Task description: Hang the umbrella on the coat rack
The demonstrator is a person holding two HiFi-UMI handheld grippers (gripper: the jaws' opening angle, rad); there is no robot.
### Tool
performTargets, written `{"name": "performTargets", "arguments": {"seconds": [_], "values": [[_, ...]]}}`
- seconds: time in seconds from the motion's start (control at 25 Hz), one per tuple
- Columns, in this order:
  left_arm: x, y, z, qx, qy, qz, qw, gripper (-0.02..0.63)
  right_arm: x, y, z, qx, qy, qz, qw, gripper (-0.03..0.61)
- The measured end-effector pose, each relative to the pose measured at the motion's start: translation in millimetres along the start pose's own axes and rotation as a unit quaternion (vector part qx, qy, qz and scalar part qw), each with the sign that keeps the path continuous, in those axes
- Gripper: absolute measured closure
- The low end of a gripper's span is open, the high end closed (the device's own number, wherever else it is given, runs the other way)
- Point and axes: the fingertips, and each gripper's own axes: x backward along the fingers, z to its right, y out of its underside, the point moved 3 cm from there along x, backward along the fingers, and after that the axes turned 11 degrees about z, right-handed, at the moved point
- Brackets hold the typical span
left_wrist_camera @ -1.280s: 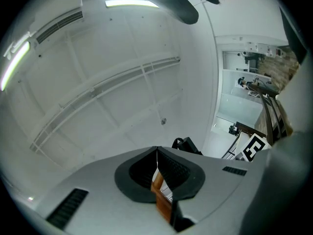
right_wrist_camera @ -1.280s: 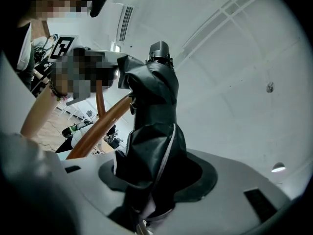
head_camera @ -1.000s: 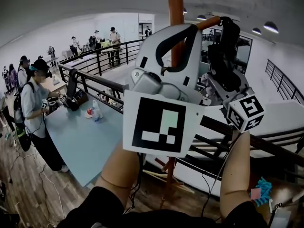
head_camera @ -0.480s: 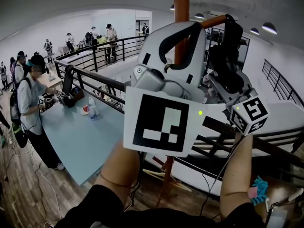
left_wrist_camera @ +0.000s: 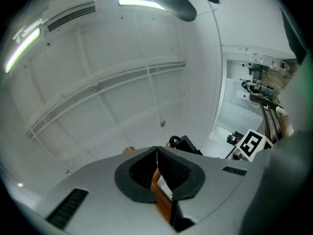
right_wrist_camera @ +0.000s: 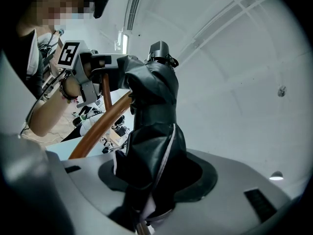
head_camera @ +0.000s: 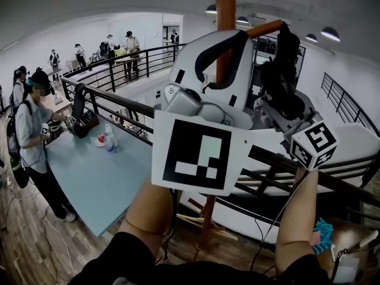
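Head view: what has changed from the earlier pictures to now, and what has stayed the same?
Nothing was taken hold of or let go. Only the background slid a little to the left: the person at the blue table now stands nearer the picture's left edge. The left claw stays shut on the coat rack's wooden hook. The right claw stays shut on the black umbrella. Both keep their places.

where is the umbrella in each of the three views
Head view: umbrella upper right, black, by the tip of the wooden peg.
Left gripper view: only its black end shows, centre, just past the left claw.
Right gripper view: centre, gripped in the right claw.
Shared landmark: the wooden peg, clamped in the left claw, left of the umbrella in the right gripper view.
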Motion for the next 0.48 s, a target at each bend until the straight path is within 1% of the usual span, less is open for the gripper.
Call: {"name": "performTargets", "arguments": {"seconds": [0.16, 0.28, 0.4, 0.48], "values": [[-1, 2, 3, 0.003, 0.005, 0.007, 1.0, 0.601, 0, 0, 5, 0.009, -0.007, -0.011, 1.0, 0.359], [0, 3, 2, 0.004, 0.01, 0.009, 0.9999, 0.6, -1, -1, 5, 0.007, -0.024, -0.014, 1.0, 0.359], [2, 4, 1, 0.008, 0.011, 0.007, 0.9999, 0.6, 2, -5, 3, -0.021, -0.062, -0.004, 0.998, 0.359], [2, 4, 0, 0.008, 0.012, 0.006, 0.9999, 0.601, 6, -11, 2, -0.063, -0.1, 0.009, 0.993, 0.359]]}}
